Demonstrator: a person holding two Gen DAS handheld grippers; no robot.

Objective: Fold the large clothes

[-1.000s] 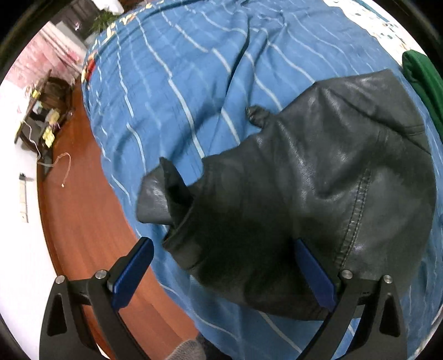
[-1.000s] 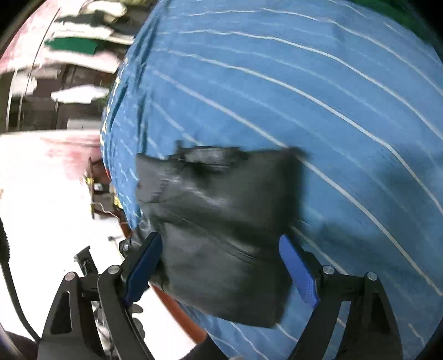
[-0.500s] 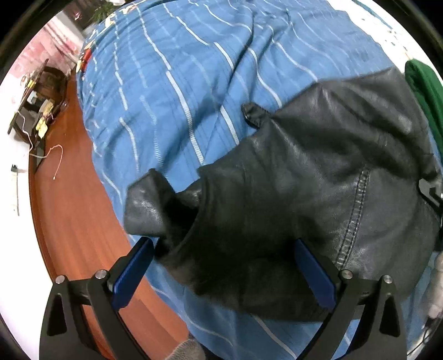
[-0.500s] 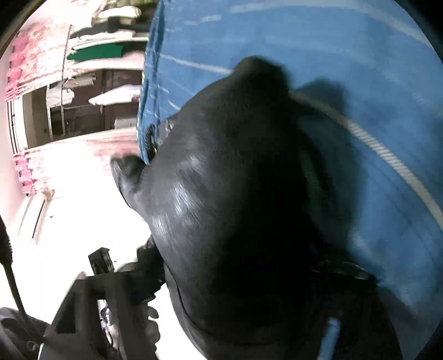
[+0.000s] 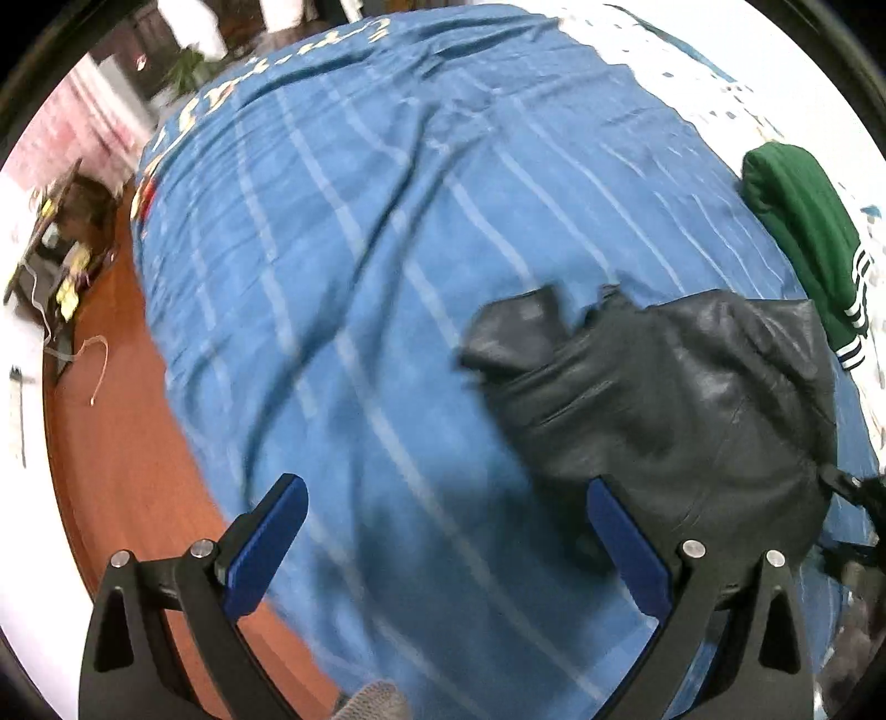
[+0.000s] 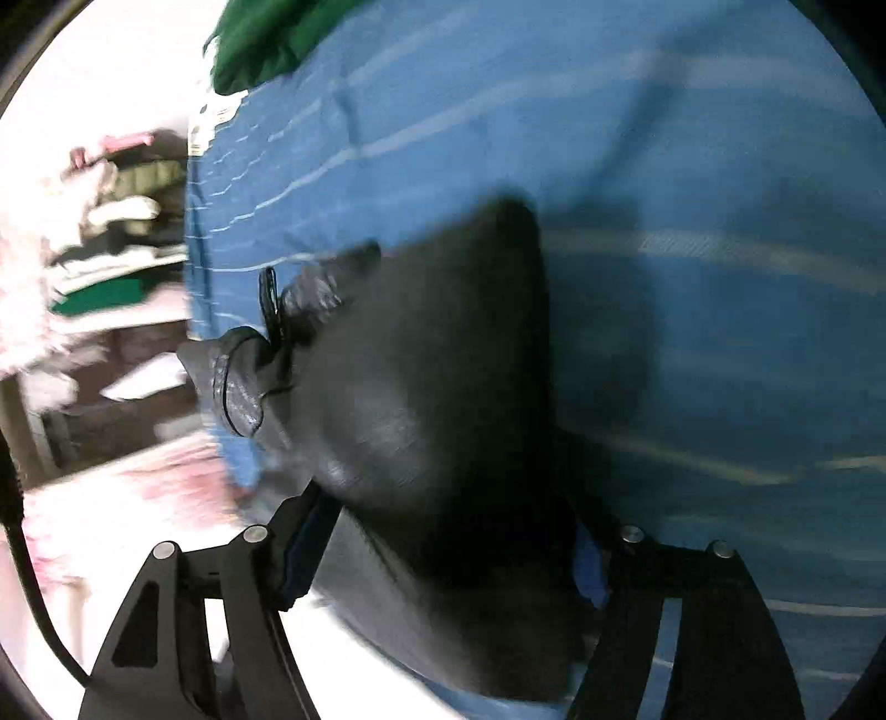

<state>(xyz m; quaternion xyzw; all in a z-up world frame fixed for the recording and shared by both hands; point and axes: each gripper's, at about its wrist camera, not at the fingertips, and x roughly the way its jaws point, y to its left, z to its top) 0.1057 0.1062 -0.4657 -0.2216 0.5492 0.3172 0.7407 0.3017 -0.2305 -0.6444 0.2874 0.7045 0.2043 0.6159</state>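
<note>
A folded black leather jacket [image 5: 664, 404] lies on the blue striped bedspread [image 5: 387, 249], at the right of the left wrist view. My left gripper [image 5: 443, 531] is open and empty, hovering over bare bedspread just left of the jacket. In the right wrist view the jacket [image 6: 421, 399] fills the middle and lies between the fingers of my right gripper [image 6: 443, 548]. The jaws stand apart around it, and the leather hides the pads, so the grip is unclear.
A folded green garment with white cuff stripes [image 5: 803, 232] lies on the bed right of the jacket; it also shows in the right wrist view [image 6: 266, 44]. The bed's left edge drops to a wooden floor [image 5: 111, 443]. Shelves with folded clothes [image 6: 111, 266] stand beyond.
My left gripper has pulled back off the jacket and shifted left; the jacket now lies to its right. My right gripper has come in close, with the jacket between its fingers.
</note>
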